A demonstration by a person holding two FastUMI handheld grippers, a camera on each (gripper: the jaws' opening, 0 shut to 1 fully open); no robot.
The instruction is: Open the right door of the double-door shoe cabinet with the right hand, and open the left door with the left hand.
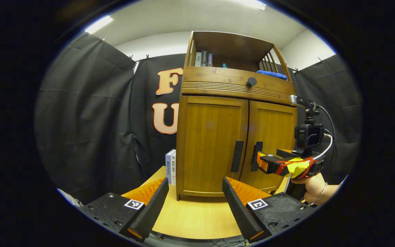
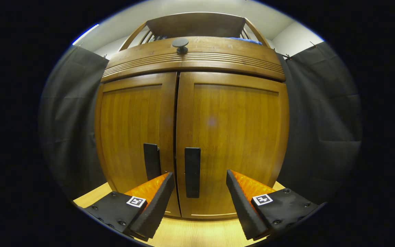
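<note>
The shoe cabinet (image 1: 235, 137) stands on the light wooden surface (image 1: 197, 216) in front of me, both doors closed. In the right gripper view the right door (image 2: 233, 144) fills the middle, its dark vertical handle (image 2: 192, 171) low down beside the centre seam, and the left door (image 2: 132, 137) with its own handle (image 2: 152, 161) sits just across that seam.

My right tongs (image 2: 200, 187) are spread apart, with the right door's handle standing between the two fingers; I cannot tell whether either finger touches it. From the left gripper view I see those right tongs (image 1: 262, 163) held level, their tips just beside the right door's handle (image 1: 256, 156), with my hand (image 1: 312, 188) gripping behind them.

My left tongs (image 1: 195, 192) are also apart, clamped on nothing, hanging back over the surface, well short of the left door (image 1: 213, 144) and its handle (image 1: 237, 156).

Above the doors runs a ribbed band with a round dark knob (image 1: 251, 81). The open shelf on top holds a few books (image 1: 202, 59) and a blue cloth (image 1: 272, 74). More books (image 1: 171, 166) stand upright against the cabinet's left side.
</note>
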